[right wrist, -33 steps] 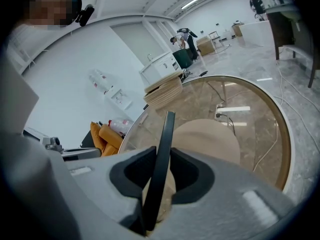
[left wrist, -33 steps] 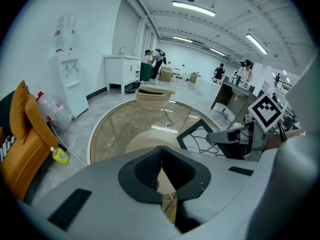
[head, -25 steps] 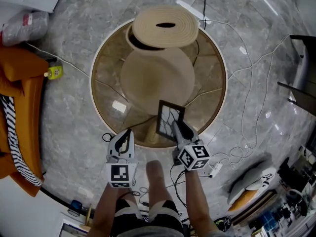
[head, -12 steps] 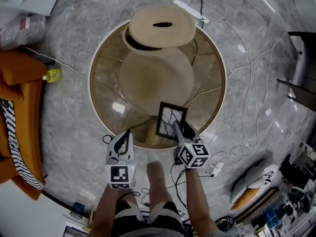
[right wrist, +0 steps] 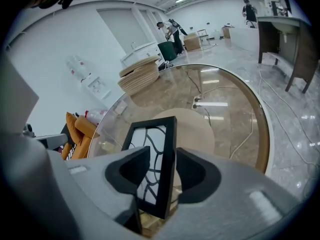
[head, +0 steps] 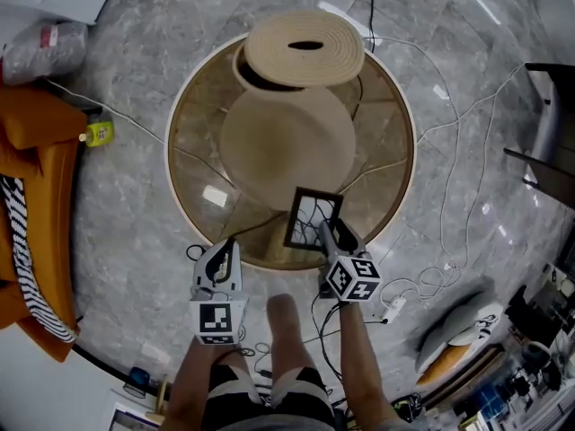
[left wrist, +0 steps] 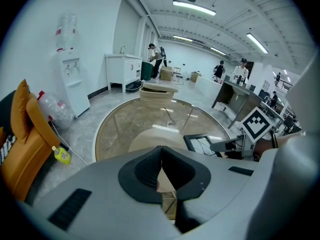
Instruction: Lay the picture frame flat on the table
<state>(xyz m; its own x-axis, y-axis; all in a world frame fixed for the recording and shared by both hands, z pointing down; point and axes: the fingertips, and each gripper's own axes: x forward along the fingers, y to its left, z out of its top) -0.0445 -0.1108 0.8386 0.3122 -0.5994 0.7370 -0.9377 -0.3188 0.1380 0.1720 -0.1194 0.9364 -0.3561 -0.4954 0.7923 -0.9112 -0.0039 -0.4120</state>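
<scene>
**Black frame, slack claw**

Black-railed, with a white panel of curving lines, the picture frame (head: 313, 219) sits near the front rim of the round glass surface (head: 193, 155). Its long axis runs away from the person. The right claw (head: 329, 232) straddles the frame's right-hand long rail from the near end. Its jaws have just been opening and now stand wide, the rail between them with a gap at the left pad, so it looks like no squeeze.

In the left gripper view the frame looks low and close to flat on the glass, though I cannot tell whether it is fully down. If it is, the coming move would be to draw the claw back along the frame's length — not sideways, lest a pad drag the rail.

The left claw (head: 231, 244) hangs just off the rim, to the frame's left, jaws together and empty — the farther of the two. Beyond the frame a tan round base (head: 287, 142) shows under the glass. A coiled woven basket (head: 304, 48) stands at the far edge, well apart. Cables (head: 449, 151) trail over the marble floor (head: 126, 232).
</scene>
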